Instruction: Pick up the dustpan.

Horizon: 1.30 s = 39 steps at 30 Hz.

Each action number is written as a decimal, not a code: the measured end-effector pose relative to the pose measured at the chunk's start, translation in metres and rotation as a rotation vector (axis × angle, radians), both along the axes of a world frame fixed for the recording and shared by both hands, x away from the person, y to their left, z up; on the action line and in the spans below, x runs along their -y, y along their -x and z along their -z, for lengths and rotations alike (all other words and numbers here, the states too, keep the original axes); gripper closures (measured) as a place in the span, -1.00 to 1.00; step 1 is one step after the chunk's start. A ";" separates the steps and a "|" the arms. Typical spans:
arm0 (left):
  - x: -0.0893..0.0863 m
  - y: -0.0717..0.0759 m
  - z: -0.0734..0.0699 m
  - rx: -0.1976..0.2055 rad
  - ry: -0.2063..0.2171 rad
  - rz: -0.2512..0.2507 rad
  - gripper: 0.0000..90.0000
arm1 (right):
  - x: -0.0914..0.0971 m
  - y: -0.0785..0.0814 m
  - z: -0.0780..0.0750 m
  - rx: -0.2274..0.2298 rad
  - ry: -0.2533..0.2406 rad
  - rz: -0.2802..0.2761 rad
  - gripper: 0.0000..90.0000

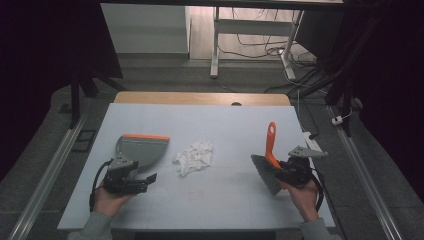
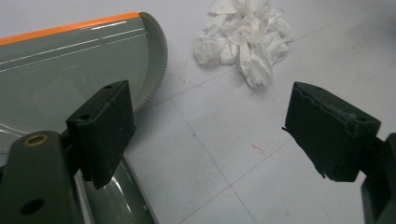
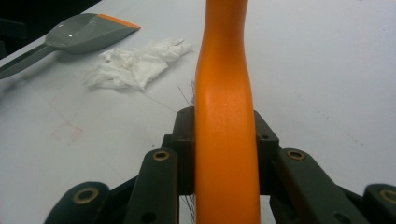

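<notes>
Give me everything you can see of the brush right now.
The brush has a smooth orange handle, plastic by its look, with a hole near its far end, and a grey bristle head. The right gripper is shut on the handle. The bristles angle down toward the white table, right of the crumpled paper; whether they touch it is unclear.

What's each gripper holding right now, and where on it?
Right gripper is clamped on the brush, on its orange handle. Left gripper is open beside the dustpan, holding nothing.
</notes>
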<state>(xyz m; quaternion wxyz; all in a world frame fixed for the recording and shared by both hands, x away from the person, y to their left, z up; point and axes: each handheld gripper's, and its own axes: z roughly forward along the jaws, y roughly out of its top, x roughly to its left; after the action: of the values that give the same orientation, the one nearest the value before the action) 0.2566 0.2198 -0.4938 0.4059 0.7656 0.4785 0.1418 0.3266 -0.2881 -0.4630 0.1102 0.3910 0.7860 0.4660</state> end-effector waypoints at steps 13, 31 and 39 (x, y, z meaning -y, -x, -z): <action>0.002 0.001 -0.003 -0.013 -0.005 0.001 -0.64 | -0.003 0.001 -0.001 -0.003 0.003 -0.005 0.56; 0.013 -0.011 -0.035 0.013 -0.014 -0.016 -0.67 | 0.006 0.002 -0.006 0.002 -0.025 0.017 0.56; 0.003 -0.022 -0.041 -0.020 -0.026 -0.056 -0.68 | 0.005 0.001 -0.006 0.003 -0.019 0.017 0.56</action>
<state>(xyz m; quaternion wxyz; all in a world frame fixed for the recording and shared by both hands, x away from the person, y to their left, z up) 0.2782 0.2164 -0.4524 0.3872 0.7585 0.5019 0.1516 0.3255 -0.2935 -0.4574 0.1115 0.3980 0.7780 0.4732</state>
